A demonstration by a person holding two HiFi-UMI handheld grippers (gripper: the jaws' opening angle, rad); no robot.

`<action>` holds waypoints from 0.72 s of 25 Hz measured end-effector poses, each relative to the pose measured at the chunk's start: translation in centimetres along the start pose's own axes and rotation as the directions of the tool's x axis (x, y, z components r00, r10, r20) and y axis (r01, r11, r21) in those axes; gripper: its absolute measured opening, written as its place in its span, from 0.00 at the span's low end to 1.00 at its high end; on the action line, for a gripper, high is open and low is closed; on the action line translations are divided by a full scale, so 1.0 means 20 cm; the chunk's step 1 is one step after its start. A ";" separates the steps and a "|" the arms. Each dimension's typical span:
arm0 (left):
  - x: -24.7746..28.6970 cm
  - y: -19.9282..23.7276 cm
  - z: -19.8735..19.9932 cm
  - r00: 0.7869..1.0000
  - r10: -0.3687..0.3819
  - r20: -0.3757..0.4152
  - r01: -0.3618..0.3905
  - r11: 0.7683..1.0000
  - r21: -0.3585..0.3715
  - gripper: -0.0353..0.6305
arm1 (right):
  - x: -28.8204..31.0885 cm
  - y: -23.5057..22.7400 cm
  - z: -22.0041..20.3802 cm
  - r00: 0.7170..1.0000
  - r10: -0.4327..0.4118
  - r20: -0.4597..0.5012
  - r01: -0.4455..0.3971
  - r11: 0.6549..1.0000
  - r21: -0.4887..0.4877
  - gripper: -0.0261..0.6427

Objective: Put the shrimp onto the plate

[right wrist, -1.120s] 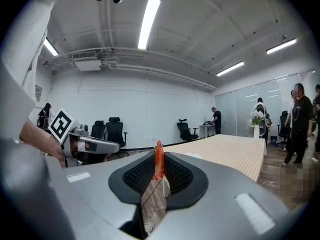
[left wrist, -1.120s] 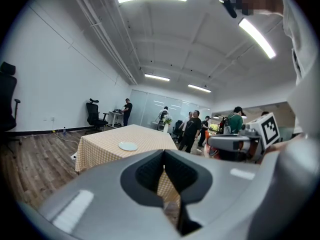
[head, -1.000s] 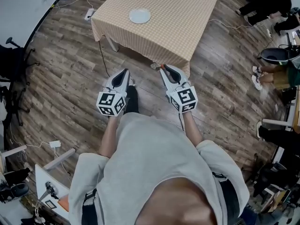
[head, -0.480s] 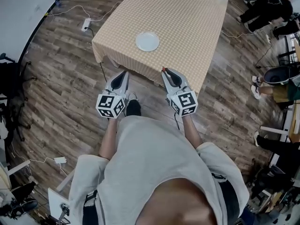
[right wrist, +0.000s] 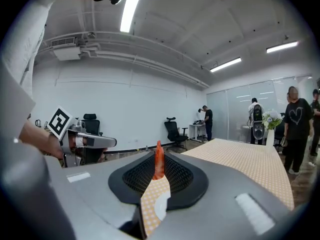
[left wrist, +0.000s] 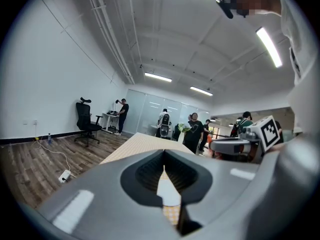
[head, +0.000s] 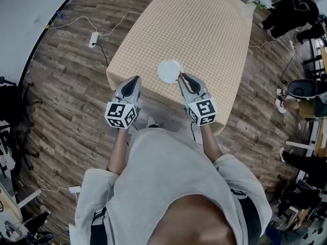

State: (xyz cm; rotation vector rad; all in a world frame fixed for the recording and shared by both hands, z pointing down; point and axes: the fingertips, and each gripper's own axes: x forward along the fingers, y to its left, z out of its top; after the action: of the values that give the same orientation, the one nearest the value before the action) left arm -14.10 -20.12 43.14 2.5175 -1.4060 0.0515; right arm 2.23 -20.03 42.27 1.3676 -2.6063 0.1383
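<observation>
The grey plastic left gripper [head: 136,79] reaches the orange-checked tablecloth [head: 204,24], its ribbed jaws together and empty. To its right lies a round white plate [head: 167,69]. At the plate's near rim, the right gripper [head: 182,76] clamps a slim orange shrimp [right wrist: 158,161] at its tips.

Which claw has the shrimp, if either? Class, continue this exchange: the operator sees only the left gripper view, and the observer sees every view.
Observer: The right claw is shut on the shrimp. The shrimp's orange end sticks up between the jaws.
Operator: Where is the plate?
Observer: The head view shows the white plate with nothing on it. It sits by the near edge of the checked table.
Operator: Is the shrimp over it?
Observer: In the head view the right claw's tip overlaps the plate's right rim. I cannot tell its height above the plate.
</observation>
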 end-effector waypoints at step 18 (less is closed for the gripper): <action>0.26 0.29 0.04 0.999 0.009 -0.043 -0.009 1.000 0.000 0.07 | 0.31 -0.20 -0.02 0.999 -0.008 -0.047 0.008 1.000 0.006 0.12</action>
State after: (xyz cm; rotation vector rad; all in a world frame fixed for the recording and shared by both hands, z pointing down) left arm -16.20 -27.46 44.43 2.4951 -1.4004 0.1072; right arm 2.09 -27.17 43.94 1.3594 -2.5637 0.1756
